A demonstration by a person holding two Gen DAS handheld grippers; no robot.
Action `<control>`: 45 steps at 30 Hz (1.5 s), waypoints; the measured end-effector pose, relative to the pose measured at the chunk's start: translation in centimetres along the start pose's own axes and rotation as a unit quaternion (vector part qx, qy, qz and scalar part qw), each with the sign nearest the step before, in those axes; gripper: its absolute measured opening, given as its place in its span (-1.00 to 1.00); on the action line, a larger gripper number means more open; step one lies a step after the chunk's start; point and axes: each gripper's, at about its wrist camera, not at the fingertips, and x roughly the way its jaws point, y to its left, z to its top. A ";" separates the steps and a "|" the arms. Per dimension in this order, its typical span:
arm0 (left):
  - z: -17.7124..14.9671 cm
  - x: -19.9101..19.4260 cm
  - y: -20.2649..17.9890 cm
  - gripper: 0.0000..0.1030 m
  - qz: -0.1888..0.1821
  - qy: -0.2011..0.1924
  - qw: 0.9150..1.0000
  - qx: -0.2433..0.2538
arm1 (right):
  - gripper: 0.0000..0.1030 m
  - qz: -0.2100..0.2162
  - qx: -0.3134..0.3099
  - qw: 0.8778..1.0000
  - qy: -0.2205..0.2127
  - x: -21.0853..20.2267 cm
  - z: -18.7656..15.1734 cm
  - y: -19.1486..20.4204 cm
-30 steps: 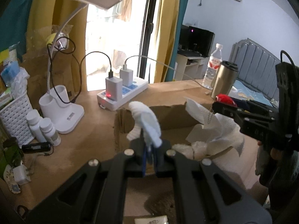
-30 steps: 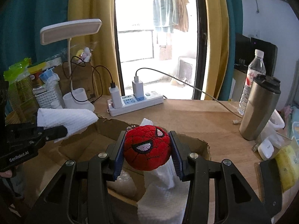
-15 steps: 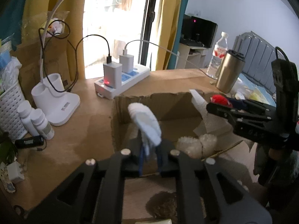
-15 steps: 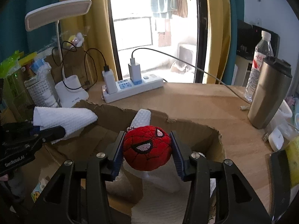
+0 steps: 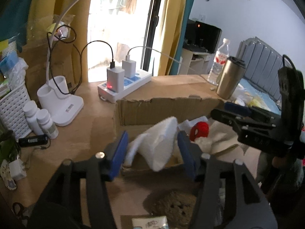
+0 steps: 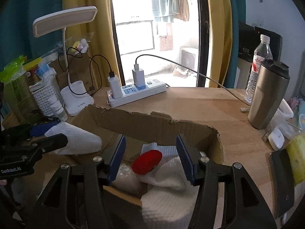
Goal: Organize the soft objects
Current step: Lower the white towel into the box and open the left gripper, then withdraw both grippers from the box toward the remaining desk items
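Observation:
A torn cardboard box stands on the wooden desk. My left gripper is open over its near edge, and a folded white cloth hangs loose between the spread jaws. My right gripper is open over the box; it also shows at the right of the left wrist view. The red Spider-Man plush ball lies in the box on white towels, beside a fluffy white item.
A white power strip with chargers lies behind the box. A desk lamp base, pill bottles and a white basket stand at the left. A steel tumbler and water bottle stand at the right.
Both grippers have opened. The red plush has dropped from the right gripper into the box. The white cloth has come loose between the left jaws and hangs lower.

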 end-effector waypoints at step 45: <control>-3.9 -8.5 -2.9 0.19 -0.014 -0.052 0.999 0.010 | 0.22 -0.019 -0.008 0.999 -0.034 -9.4 -4.3 3.3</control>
